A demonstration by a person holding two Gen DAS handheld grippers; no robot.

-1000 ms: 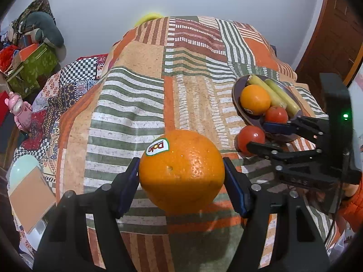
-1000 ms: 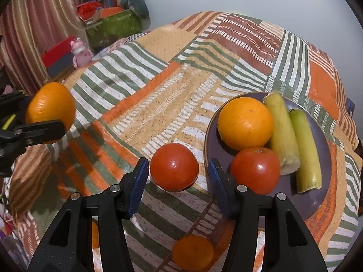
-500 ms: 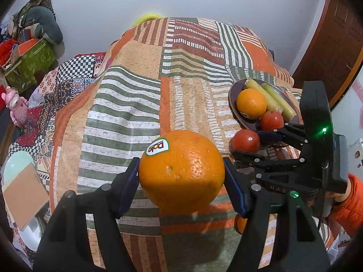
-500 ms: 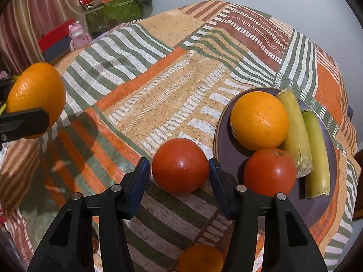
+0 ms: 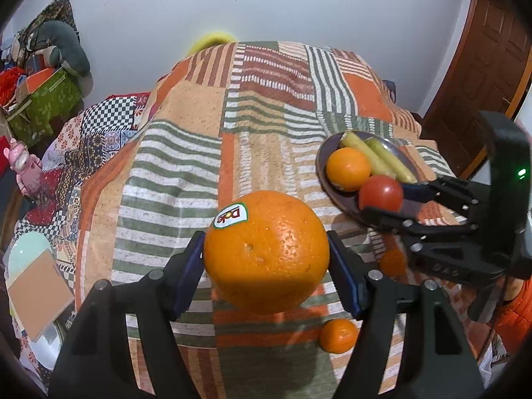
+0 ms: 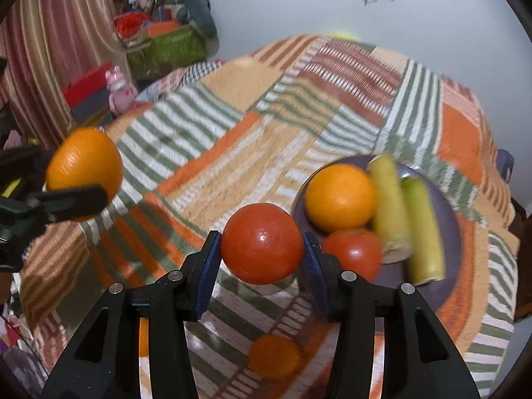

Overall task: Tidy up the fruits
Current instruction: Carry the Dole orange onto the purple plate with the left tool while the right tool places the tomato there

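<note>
- I am in the carrying step: both of my grippers have a fruit lifted clear of the striped patchwork bedspread (image 5: 186, 173), and the dark round plate (image 6: 455, 219) is where I judge both should go.
- My left gripper (image 5: 266, 259) has its fingers spread fairly wide and pressed on either side of the large round orange with the Dole sticker (image 5: 266, 249); the fruit sits squarely between the blue pads (image 5: 189, 269) at lower centre of the left view.
- My right gripper (image 6: 262, 252) has just been closing its fingers, and the smooth red tomato (image 6: 262, 242) is now pinched between them, both pads touching its sides, at centre of the right view.
- The plate lies at right of the right view, just beyond the tomato, already holding a second orange (image 6: 340, 196), another red tomato (image 6: 354, 252) and two yellow-green bananas (image 6: 422, 226).
- Next I would need to carry the tomato over the plate's near rim and set it in the bare part, then follow with the big orange; space looks tight.
- Two small orange mandarins (image 5: 339, 335) lie on the bedspread at the lower right of the left view, not yet gathered.
</note>
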